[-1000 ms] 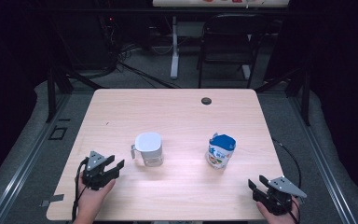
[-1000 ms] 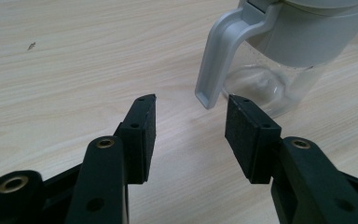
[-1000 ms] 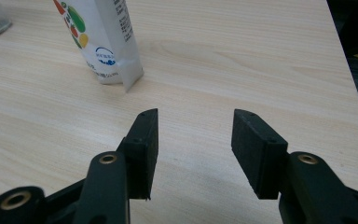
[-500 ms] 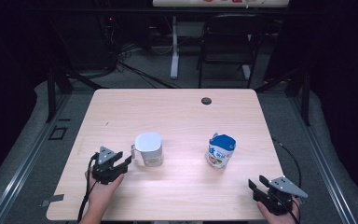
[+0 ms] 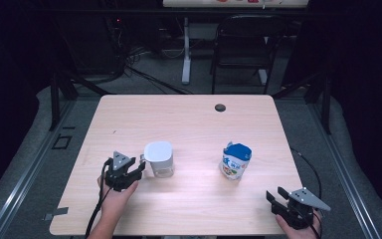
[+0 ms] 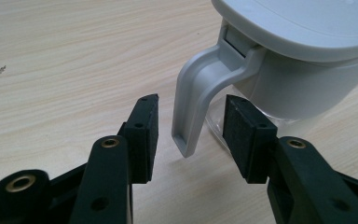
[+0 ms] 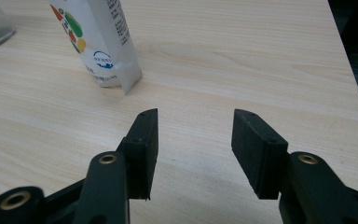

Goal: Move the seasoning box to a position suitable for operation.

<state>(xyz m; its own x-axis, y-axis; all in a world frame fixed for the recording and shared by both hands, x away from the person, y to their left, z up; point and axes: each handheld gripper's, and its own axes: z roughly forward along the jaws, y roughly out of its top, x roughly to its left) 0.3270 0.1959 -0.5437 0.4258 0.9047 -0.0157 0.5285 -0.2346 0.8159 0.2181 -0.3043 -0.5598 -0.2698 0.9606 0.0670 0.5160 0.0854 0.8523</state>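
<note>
Since a second ago, left claw point(image 6: 186, 135) slid rightward along the desk point(image 5: 189, 119) to the jug point(image 5: 158, 158), open jaws narrowing slightly astride its handle point(image 6: 198, 100). Next: squeeze. Right claw point(image 7: 193, 149) waits open, empty, near the carton point(image 5: 236, 160).

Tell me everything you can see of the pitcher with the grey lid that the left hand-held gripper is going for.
The pitcher stands upright on the wooden table, left of centre. It has a pale grey, plastic-looking lid, a clear body below and a grey open-ended handle hanging from the lid's rim. I cannot tell whether it holds anything. The handle sits between the open jaws of the left hand-held gripper, whose pads do not press it; the jaws have just been closing slightly.
</note>
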